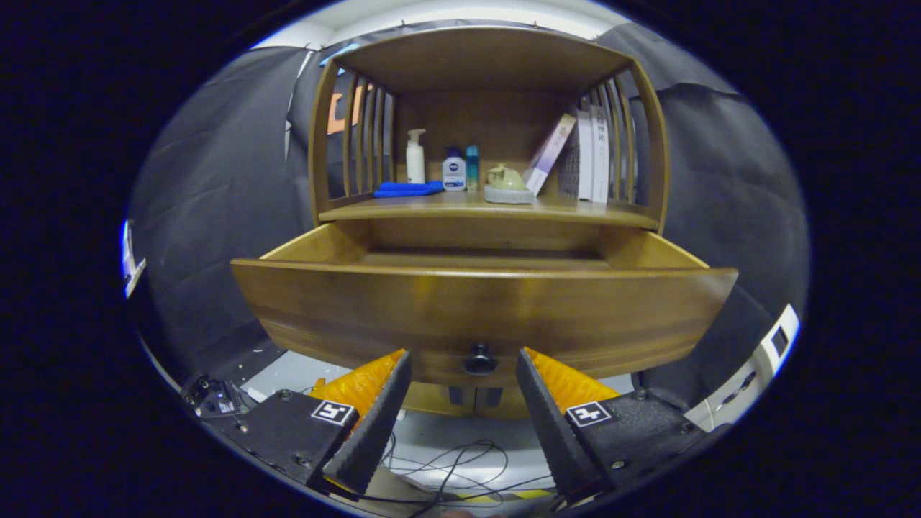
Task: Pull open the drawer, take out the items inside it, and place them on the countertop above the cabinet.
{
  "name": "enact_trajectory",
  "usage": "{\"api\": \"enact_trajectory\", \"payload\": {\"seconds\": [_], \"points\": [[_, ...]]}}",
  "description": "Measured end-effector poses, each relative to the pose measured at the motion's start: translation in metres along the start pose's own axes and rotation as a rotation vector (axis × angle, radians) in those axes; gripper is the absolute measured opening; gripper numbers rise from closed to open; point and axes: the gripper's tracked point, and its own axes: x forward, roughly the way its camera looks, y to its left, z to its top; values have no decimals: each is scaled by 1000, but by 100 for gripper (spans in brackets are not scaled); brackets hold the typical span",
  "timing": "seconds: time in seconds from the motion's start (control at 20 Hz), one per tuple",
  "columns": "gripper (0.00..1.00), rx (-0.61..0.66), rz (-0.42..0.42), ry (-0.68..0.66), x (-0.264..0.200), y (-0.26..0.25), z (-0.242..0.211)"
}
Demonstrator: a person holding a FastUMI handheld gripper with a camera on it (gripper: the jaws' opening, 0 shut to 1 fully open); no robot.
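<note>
The wooden drawer (482,313) stands pulled out toward me from the cabinet, its front panel wide across the view. Its small black knob (480,360) sits low on the front, between my two fingertips and just beyond them. My gripper (464,357) is open, with its orange-and-black fingers (374,403) on either side of the knob and apart from it. The front panel hides the drawer's inside, so its contents cannot be seen. Above the drawer lies the countertop (468,208), a wooden shelf with slatted sides.
On the countertop stand a white pump bottle (415,157), a small white-and-blue bottle (454,170), a teal bottle (472,167), a blue cloth (407,189), a pale green dish (507,185) and leaning books (575,155). Black cables (460,464) lie on the floor below.
</note>
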Motion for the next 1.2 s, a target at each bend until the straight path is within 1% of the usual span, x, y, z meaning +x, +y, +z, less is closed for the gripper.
{"api": "enact_trajectory", "payload": {"seconds": [0.2,0.4,0.6,0.75,0.9,1.0,1.05,1.2], "points": [[92,-31,-31,-86,8,-1,15],[92,-15,-55,-99,12,1,15],[92,-32,-94,-110,15,1,17],[92,-26,-91,-114,18,2,20],[92,1,-72,-124,26,3,32],[92,13,-73,-115,41,1,38],[92,5,-77,-131,48,1,45],[92,-4,-83,-125,60,1,47]]}}
